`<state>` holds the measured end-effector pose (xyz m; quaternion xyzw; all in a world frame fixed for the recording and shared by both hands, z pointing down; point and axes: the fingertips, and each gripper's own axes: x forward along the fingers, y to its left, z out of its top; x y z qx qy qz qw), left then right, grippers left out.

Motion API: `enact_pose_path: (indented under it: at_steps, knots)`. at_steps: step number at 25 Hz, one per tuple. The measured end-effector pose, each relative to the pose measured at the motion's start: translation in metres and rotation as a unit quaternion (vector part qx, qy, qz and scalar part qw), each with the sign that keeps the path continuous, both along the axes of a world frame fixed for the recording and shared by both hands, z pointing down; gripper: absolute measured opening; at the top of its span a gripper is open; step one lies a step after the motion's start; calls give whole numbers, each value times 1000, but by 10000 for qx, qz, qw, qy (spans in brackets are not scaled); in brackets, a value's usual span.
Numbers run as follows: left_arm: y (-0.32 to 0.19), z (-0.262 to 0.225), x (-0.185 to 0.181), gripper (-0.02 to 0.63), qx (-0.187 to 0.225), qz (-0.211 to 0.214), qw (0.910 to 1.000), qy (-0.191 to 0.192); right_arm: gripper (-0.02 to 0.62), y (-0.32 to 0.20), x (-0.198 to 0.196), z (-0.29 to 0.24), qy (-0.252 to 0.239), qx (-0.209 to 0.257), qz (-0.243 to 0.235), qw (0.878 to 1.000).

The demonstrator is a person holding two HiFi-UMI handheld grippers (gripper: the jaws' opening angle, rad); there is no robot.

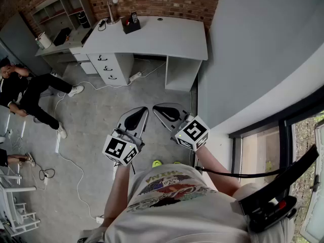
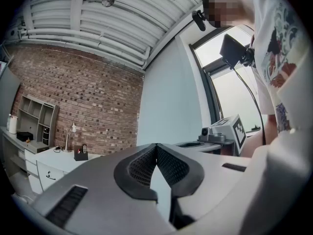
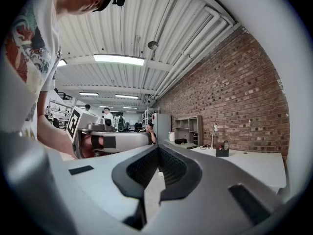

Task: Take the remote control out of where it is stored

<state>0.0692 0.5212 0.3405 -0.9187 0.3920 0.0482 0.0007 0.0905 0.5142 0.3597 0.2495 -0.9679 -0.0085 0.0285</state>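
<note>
While the left gripper (image 1: 139, 114) and the right gripper (image 1: 163, 110) both sit clenched on nothing, the step in hand looks like the approach. One remote control (image 1: 134, 18) stands in one black holder (image 1: 129, 26) on one white desk (image 1: 167, 39), well ahead of both jaw pairs. The next move probably calls for walking closer, parting one gripper's jaws, and then pinching the remote's upper end.
</note>
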Motion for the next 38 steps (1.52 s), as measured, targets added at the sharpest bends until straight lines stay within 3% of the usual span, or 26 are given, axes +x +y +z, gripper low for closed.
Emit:
enact_pose_path:
  at_steps: [14,38]
  knots:
    - [5,3,-4,3,-58,-2,9999,132,6,0,-2,2,-268,-276,-69,9992]
    - [10,22,-33,3,-307,63,9991,278,6,-3,-23,14,-137,-353,95,9992]
